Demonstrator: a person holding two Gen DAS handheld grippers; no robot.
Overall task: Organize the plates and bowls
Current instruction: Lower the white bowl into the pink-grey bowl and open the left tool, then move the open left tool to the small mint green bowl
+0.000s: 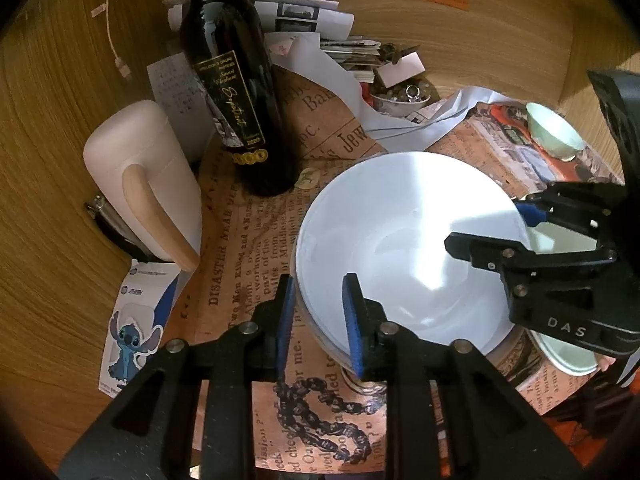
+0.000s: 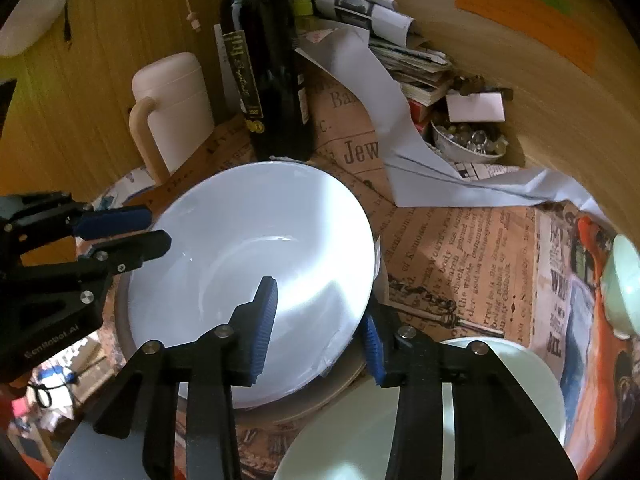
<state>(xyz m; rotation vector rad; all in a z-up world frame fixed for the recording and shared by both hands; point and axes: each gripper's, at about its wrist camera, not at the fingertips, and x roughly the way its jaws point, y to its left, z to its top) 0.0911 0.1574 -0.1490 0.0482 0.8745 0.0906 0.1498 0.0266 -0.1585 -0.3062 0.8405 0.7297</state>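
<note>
White bowl [image 1: 404, 248] sits on plate stack [image 2: 320, 392], mid-worktop. Left hand-held gripper [image 1: 320, 320] straddles near rim, narrow gap, pads barely clear. Right hand-held gripper [image 2: 316, 332] straddles opposite rim, wider, not gripping.

bowl [image 2: 256, 264]: white, smooth, glossy, looks ceramic;
bottle [image 1: 236, 92]: dark glass, shiny;
table cover [image 2: 460, 248]: printed paper, matt;
jug [image 1: 152, 184]: matt pale plastic;
wall [image 1: 52, 128]: wood grain;
pads [image 1: 352, 320]: ribbed blue rubber
</note>
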